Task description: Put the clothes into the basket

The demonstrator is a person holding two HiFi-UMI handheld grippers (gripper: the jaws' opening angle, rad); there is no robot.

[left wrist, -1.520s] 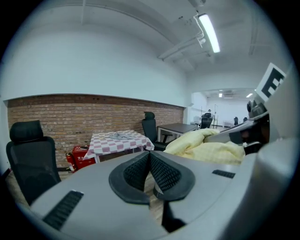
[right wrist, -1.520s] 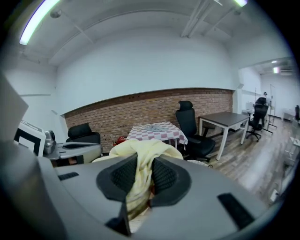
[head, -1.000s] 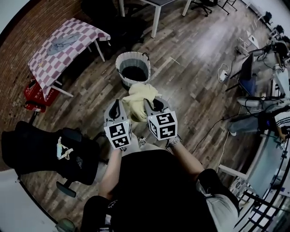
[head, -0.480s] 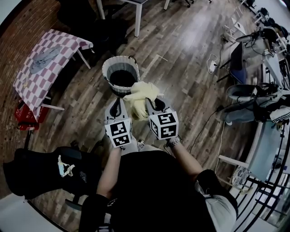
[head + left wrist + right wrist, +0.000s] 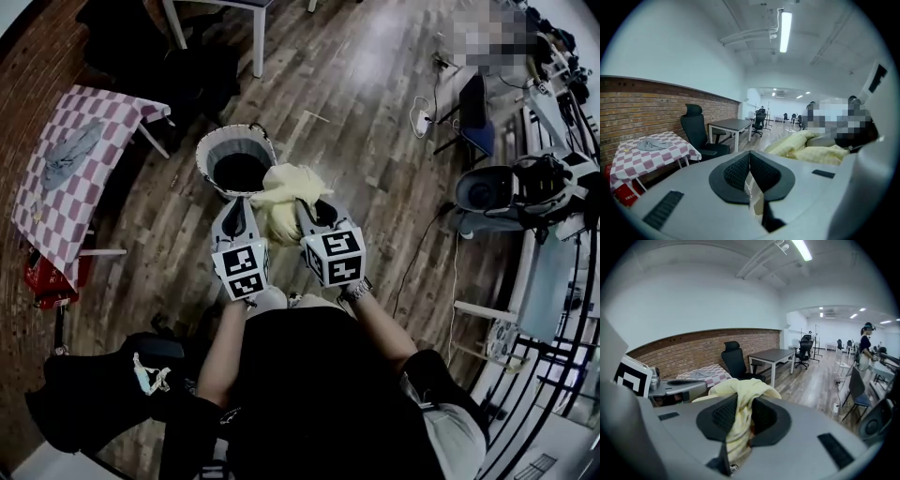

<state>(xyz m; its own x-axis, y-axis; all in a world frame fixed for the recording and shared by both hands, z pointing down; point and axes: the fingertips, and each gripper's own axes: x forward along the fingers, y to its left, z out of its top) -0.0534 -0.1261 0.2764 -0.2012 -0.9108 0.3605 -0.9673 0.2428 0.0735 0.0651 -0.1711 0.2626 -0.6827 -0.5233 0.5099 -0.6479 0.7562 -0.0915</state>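
Right gripper view: yellow garment point(image 5: 739, 386) clamped inside right tool point(image 5: 743, 405), bunching above.

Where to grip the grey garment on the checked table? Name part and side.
Probably a raised fold of the grey garment, from above: it lies crumpled and flat on the checked table, with no edge seen hanging off.

Below me the wood-plank floor point(image 5: 375, 141) carries the round basket point(image 5: 210, 157), standing upright just ahead of me. To my left, a checkered tabletop point(image 5: 56, 202) has a grey garment point(image 5: 70, 155) lying crumpled on it. A red crate point(image 5: 45, 283) sits on the floor by its legs.
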